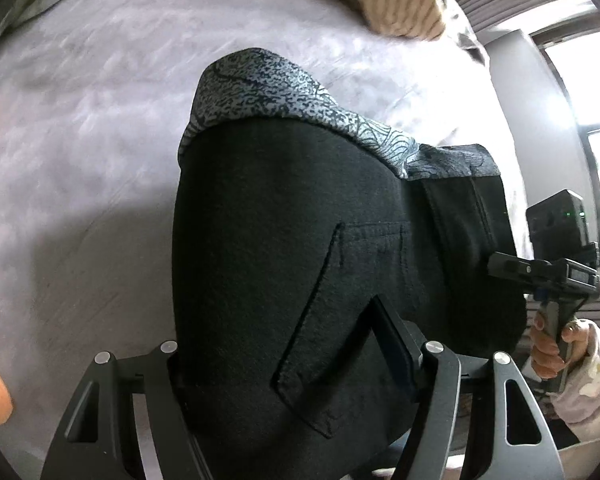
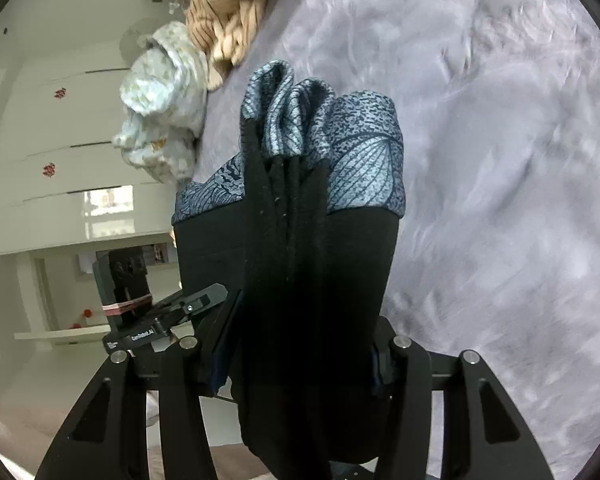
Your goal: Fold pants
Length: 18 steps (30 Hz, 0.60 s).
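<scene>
Left wrist view shows the left gripper (image 1: pixel 296 364) pinching the black pants (image 1: pixel 300 240) at one side; the right gripper (image 2: pixel 304 356) pinches a bunched stack of the same cloth. Between them the pants hang above the grey bed (image 1: pixel 80 160), patterned cuffs (image 2: pixel 360 148) farthest out. Uneven layers could slip from the right pinch. Bare bedding lies ahead; the knitted blanket (image 2: pixel 228 12) crowds the far edge.
</scene>
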Each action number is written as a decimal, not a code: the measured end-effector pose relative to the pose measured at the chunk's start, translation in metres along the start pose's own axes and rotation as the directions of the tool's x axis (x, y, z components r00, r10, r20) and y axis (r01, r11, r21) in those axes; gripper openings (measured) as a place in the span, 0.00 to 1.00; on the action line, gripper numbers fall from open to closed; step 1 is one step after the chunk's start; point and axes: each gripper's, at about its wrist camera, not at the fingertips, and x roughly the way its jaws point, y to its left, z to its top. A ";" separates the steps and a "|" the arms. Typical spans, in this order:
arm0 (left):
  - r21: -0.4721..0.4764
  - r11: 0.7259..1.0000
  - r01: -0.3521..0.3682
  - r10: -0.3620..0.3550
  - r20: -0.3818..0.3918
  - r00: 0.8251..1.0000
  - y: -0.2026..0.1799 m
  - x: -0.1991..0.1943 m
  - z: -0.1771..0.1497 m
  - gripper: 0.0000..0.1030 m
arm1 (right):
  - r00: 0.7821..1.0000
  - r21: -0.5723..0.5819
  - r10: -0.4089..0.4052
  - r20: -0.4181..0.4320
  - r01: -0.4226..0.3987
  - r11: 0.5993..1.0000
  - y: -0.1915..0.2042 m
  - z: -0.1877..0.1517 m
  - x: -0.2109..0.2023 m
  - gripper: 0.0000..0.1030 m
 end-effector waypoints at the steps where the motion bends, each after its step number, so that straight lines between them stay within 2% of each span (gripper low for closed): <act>1: -0.001 1.000 -0.013 0.013 -0.010 1.000 0.007 0.006 -0.003 0.69 | 1.000 0.001 -0.014 -0.010 0.014 1.000 -0.002 -0.004 0.011 0.54; 3: -0.023 0.999 -0.048 0.047 -0.047 0.998 0.023 0.021 -0.010 0.74 | 0.998 0.014 -0.053 -0.032 0.053 0.998 -0.006 -0.009 0.029 0.54; 5: -0.041 0.995 -0.095 0.093 -0.056 0.994 0.034 0.027 -0.015 0.76 | 0.991 0.025 -0.124 -0.058 0.126 0.992 -0.010 -0.014 0.041 0.56; 7: -0.046 0.990 -0.131 0.131 -0.008 0.991 0.036 0.016 -0.019 0.76 | 0.982 -0.002 -0.173 -0.071 0.173 0.985 -0.004 -0.018 0.040 0.62; 10: -0.030 0.973 -0.230 0.232 0.079 0.969 0.031 -0.009 -0.017 0.76 | 0.958 -0.062 -0.280 -0.060 0.277 0.959 0.012 -0.018 0.025 0.63; 12: -0.033 0.975 -0.221 0.224 0.126 0.966 0.025 -0.022 -0.010 0.76 | 0.941 -0.085 -0.337 -0.025 0.334 0.939 0.022 -0.013 0.012 0.62; 13: -0.029 0.977 -0.211 0.213 0.147 0.966 0.020 -0.027 -0.005 0.76 | 0.939 -0.099 -0.345 0.000 0.343 0.934 0.027 -0.010 0.008 0.54; 15: -0.012 0.979 -0.202 0.201 0.179 0.963 0.011 -0.032 0.003 0.76 | 0.946 -0.126 -0.318 0.068 0.324 0.938 0.044 0.004 -0.005 0.50; 18: 0.011 0.982 -0.190 0.184 0.201 0.962 0.009 -0.035 0.010 0.76 | 0.939 -0.141 -0.325 0.118 0.339 0.930 0.059 0.026 -0.003 0.50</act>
